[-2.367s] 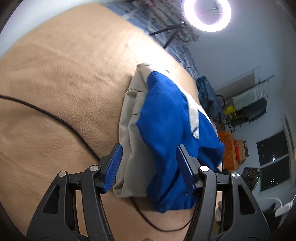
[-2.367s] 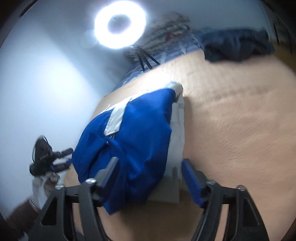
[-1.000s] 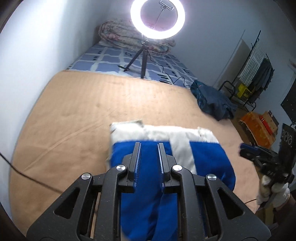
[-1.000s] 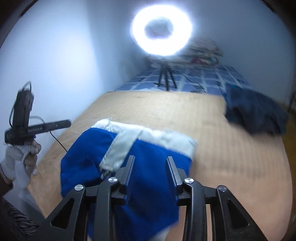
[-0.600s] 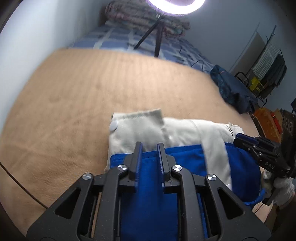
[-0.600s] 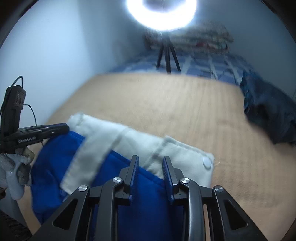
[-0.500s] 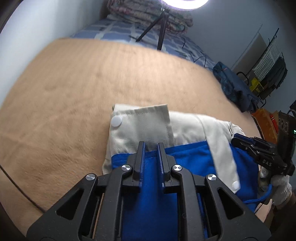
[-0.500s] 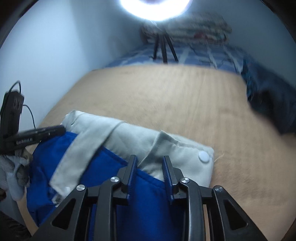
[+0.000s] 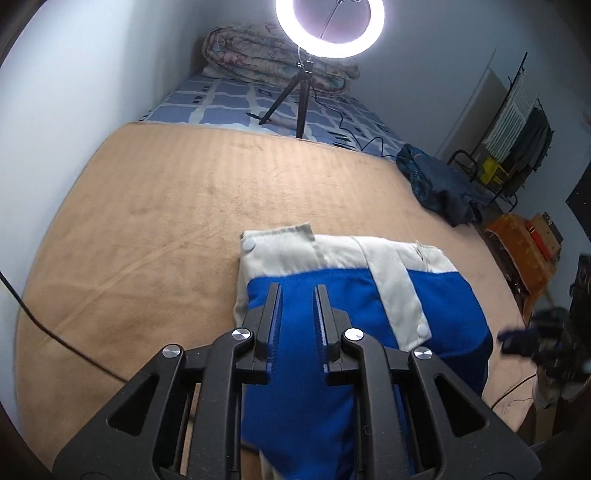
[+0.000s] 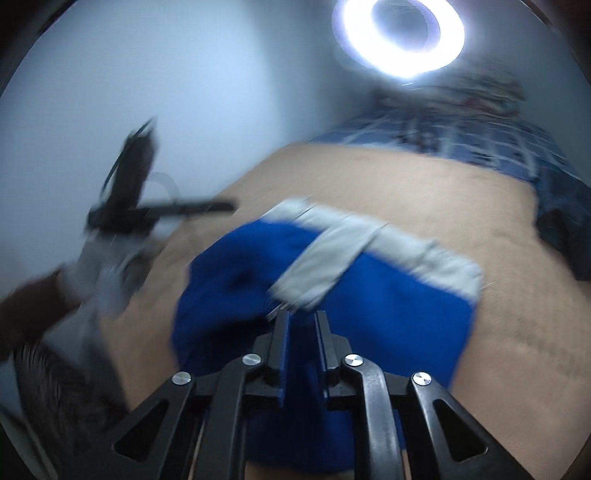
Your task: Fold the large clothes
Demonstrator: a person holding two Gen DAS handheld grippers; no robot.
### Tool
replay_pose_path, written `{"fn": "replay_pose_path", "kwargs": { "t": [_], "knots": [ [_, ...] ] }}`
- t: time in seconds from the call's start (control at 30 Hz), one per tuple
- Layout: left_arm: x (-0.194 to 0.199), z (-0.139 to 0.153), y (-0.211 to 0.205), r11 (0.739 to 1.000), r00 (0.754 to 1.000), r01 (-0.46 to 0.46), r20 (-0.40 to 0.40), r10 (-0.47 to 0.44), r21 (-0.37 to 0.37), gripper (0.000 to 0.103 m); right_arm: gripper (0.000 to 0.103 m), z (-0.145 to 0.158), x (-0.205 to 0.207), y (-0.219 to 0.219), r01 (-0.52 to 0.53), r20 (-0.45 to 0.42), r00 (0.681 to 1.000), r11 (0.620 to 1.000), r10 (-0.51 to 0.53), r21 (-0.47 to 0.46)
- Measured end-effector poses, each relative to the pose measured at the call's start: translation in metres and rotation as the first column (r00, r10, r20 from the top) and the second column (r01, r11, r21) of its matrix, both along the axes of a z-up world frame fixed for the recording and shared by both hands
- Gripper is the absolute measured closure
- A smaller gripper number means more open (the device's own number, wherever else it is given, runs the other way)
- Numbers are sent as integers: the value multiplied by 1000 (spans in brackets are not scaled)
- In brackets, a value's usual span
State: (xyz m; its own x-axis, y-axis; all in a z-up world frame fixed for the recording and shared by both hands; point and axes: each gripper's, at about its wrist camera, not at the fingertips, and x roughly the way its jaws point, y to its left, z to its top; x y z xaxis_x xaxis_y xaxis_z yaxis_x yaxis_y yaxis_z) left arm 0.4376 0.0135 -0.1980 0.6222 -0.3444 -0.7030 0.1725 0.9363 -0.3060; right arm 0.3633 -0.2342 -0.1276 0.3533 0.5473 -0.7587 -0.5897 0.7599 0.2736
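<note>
A blue and off-white garment [image 9: 351, 295] lies folded in a bundle on the tan blanket [image 9: 166, 221]. My left gripper [image 9: 297, 291] hangs above its blue near part, jaws nearly closed with a narrow gap and no cloth between them. In the blurred right wrist view the same garment [image 10: 388, 295] lies ahead, and my right gripper [image 10: 302, 317] is above its near edge, jaws nearly closed, nothing visibly pinched. The other gripper and gloved hand [image 10: 122, 221] show at left there.
A ring light on a tripod [image 9: 328, 29] stands at the far end on a blue checked sheet [image 9: 258, 107]. A dark blue garment [image 9: 439, 184] lies at the blanket's right edge. A black cable [image 9: 55, 332] runs over the left side. A clothes rack [image 9: 517, 140] and orange boxes [image 9: 524, 247] stand on the right.
Both grippers closed from wide open, then drew back and up from the garment. The blue layer now covers more of the off-white part. The right view has swung fast and is blurred.
</note>
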Motion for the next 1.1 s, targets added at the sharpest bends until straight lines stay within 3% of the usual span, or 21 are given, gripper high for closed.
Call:
{"fn": "replay_pose_path", "kwargs": {
  "t": [0.13, 0.3, 0.37, 0.5, 0.57, 0.63, 0.67, 0.77, 0.8, 0.93, 1.0, 1.1],
  "knots": [
    [-5, -2, 0, 1000, 1000, 6, -12, -6, 5, 88, 95, -25, -2, 19, -30, 0, 1000, 995, 30, -100],
    [-7, -4, -3, 1000, 1000, 25, -7, -25, 19, 88, 96, -57, 30, 13, 87, 13, 996, 976, -86, -199],
    [-6, -7, -2, 1000, 1000, 24, -16, -24, 13, 88, 99, -78, 38, 5, 117, -41, 991, 973, -128, -201],
    [-3, -13, 6, 1000, 999, 14, -31, -14, 1, 87, 92, -76, 33, 10, 80, -25, 996, 967, -88, -243],
    [-1, -17, 16, 999, 999, 2, -53, -4, -49, 72, 73, -63, 31, 1, 98, -23, 994, 976, -105, -192],
    [2, -22, 29, 993, 997, -21, -83, 11, -120, 43, 44, -47, 29, -18, 153, -7, 988, 982, -155, -110],
    [4, -25, 35, 986, 995, -37, -102, 20, -164, 41, 33, -40, 28, -29, 187, 0, 982, 980, -187, -74],
    [12, -38, 49, 953, 981, -69, -192, 11, -294, 37, 16, -31, 29, -71, 295, -23, 956, 955, -294, 40],
    [15, -46, 54, 934, 973, -85, -232, 2, -348, 37, 11, -32, 31, -85, 332, -49, 943, 941, -329, 69],
    [21, -70, 64, 875, 949, -134, -314, -21, -464, 36, 11, -54, 36, -128, 448, -205, 886, 880, -415, 156],
    [23, -80, 64, 861, 940, -142, -338, -37, -489, 36, 11, -67, 37, -137, 475, -266, 866, 863, -423, 171],
    [26, -94, 61, 848, 928, -133, -364, -75, -513, 36, 11, -82, 39, -138, 464, -314, 864, 863, -393, 197]
  ]
}}
